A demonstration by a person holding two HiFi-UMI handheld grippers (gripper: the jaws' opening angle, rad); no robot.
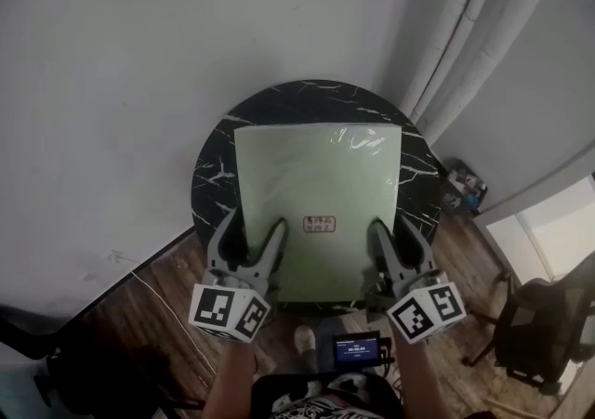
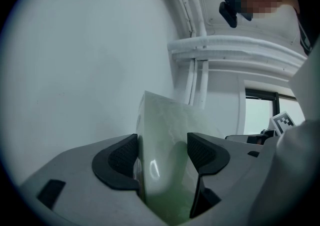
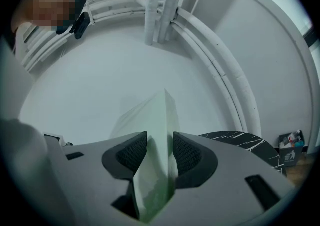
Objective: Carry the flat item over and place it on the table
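Observation:
A pale green flat item in shiny clear wrap, with a small label near its front edge, is held level over the round black marble table; whether it touches the top I cannot tell. My left gripper is shut on its near left edge and my right gripper on its near right edge. In the left gripper view the flat item stands edge-on between the black pads of the left gripper. The right gripper view shows the flat item pinched in the right gripper, with the table behind.
A white wall and white pipes stand behind the table. Wooden floor surrounds it, with a thin cable. A small box of things and an office chair are to the right. A small screen hangs at the person's waist.

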